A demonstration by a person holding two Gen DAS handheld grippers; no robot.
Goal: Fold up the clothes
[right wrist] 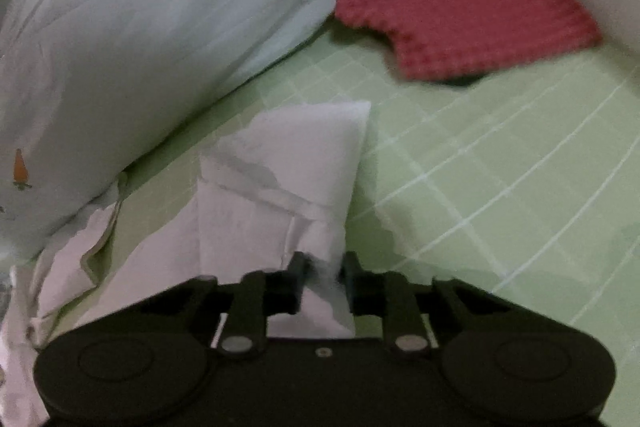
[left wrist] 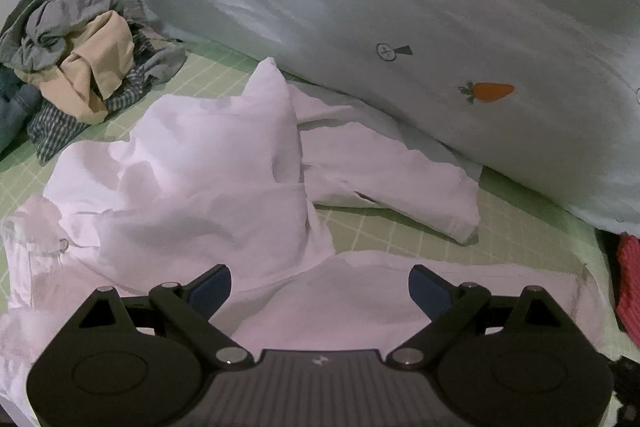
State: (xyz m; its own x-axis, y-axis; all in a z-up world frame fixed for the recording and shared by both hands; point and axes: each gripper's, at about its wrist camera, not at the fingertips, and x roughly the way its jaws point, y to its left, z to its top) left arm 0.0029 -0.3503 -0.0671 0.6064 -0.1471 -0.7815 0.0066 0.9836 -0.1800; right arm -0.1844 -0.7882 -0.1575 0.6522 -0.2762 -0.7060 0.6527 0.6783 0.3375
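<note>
Left wrist view: the left claw [left wrist: 319, 291] is held wide open and empty above the pale pink shirt [left wrist: 192, 163], which is spread rumpled on the green checked bed sheet [left wrist: 384, 227].
Shirt position: the body is seen directly under and ahead of the claw; one sleeve [left wrist: 392, 171] is laid toward the carrot-print duvet [left wrist: 440, 7].
Unfolded pile: heaped clothes [left wrist: 76, 67] are left at the far left.
Right wrist view: the right claw [right wrist: 322, 281] is nearly closed, and a shirt edge [right wrist: 292, 179] is pinched between its pads.
Red knit [right wrist: 460, 11]: well apart, far right.
Step advice: the pinched edge is best carried across low and taut, probably, while the body is pinned flat.
</note>
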